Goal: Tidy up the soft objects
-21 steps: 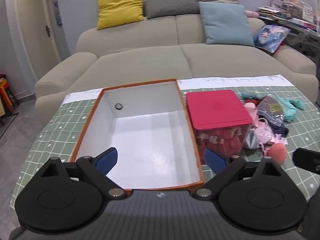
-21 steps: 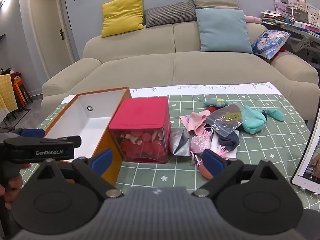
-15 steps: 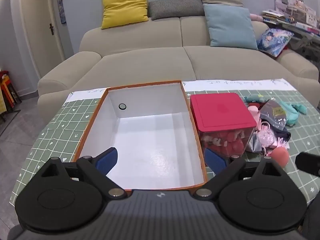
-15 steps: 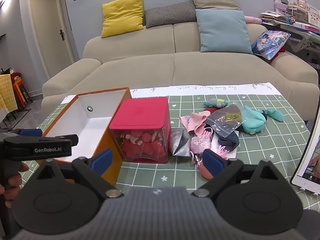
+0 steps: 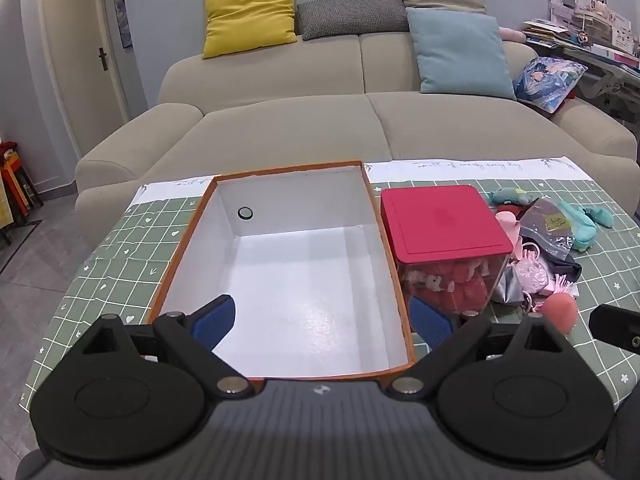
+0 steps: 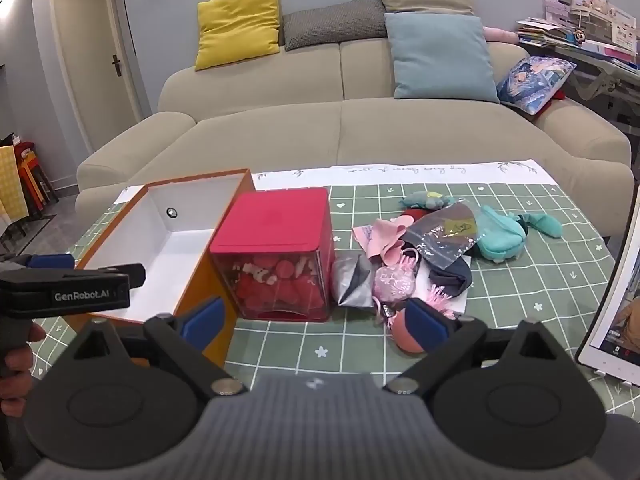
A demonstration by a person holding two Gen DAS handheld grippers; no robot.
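Note:
An empty orange box with a white inside (image 5: 288, 280) (image 6: 160, 256) lies on the green checked tablecloth (image 6: 520, 292). A clear container with a red lid (image 5: 444, 224) (image 6: 276, 240), full of red soft items, stands to its right. A pile of soft things (image 6: 432, 248) (image 5: 544, 248) lies right of the container: pink cloth, a teal plush (image 6: 500, 236), a plastic bag, a pink ball (image 6: 404, 332). My left gripper (image 5: 320, 320) is open and empty over the box's near end. My right gripper (image 6: 312, 320) is open and empty before the container and pile.
A beige sofa (image 6: 360, 120) with yellow, grey, tan and blue cushions stands behind the table. A tablet (image 6: 612, 292) leans at the table's right edge. A door (image 6: 96, 48) is at the far left. A cluttered desk (image 6: 592, 40) is at the far right.
The left gripper's view has shifted slightly, putting the box and container a little further right and lower. The right gripper has barely moved. Both stay open.

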